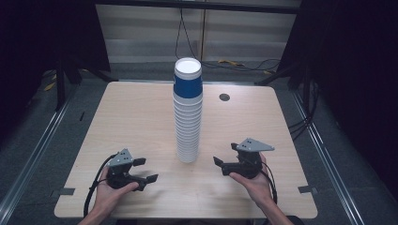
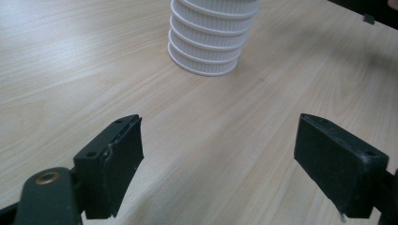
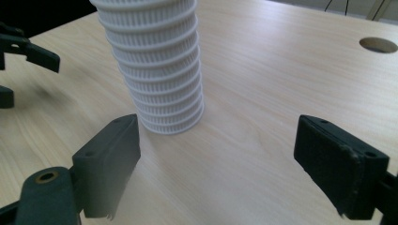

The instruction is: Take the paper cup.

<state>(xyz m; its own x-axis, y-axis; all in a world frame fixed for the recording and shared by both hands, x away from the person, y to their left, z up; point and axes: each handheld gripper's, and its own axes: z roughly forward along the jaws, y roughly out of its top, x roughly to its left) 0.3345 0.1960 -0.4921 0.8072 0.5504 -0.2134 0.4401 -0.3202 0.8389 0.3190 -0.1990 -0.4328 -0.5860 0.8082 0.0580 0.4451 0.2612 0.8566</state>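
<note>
High view: we flank the cup stack — left gripper and right gripper both spread, empty; approach gently, it looks tippy.

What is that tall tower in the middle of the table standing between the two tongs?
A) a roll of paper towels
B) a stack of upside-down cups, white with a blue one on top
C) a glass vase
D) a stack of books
B: the stack of cups shows ribbed white rims piled mouth-down on the table, with a blue cup topmost.
</note>
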